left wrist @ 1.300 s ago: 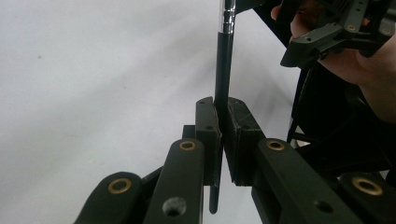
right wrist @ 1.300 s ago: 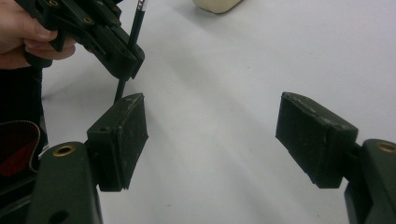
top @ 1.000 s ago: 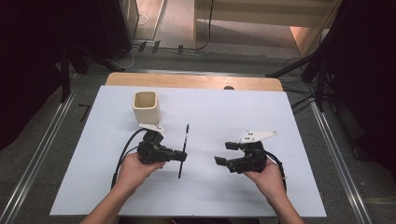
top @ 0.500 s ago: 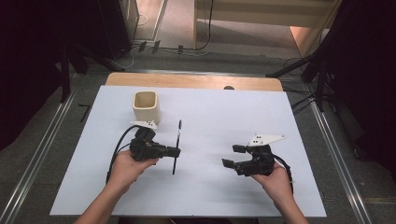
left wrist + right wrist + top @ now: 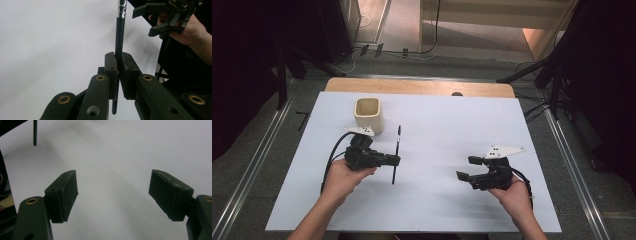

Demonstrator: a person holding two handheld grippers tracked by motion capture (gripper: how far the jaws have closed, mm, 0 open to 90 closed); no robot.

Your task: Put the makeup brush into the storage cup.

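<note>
Two grippers working over white table (image 5: 437,205), both nearer its front edge than its back. Left gripper (image 5: 395,160) sitting left of centre, jaws pressed together, pinching dark pen (image 5: 395,155) around mid-shaft; pen lying lengthwise front to back, ends sticking out past both sides of the jaws. Seen along left gripper (image 5: 119,72) in its own view: pads clamping tight on pen (image 5: 119,37), silver band showing near its far end, short stub poking out below the grip. Right gripper (image 5: 466,168) sitting toward front right corner, well apart from pen, jaws spread wide, gripping nothing, pointing left across the table. Confirming in right gripper view: right gripper (image 5: 113,195) with pads standing far apart over bare white surface, pen tip (image 5: 35,135) hanging at upper left. Farther back, cream cup (image 5: 369,114) standing upright toward back left corner, mouth open upward, just beyond left gripper, not touching pen. Wooden strip (image 5: 419,87) running along back edge.
</note>
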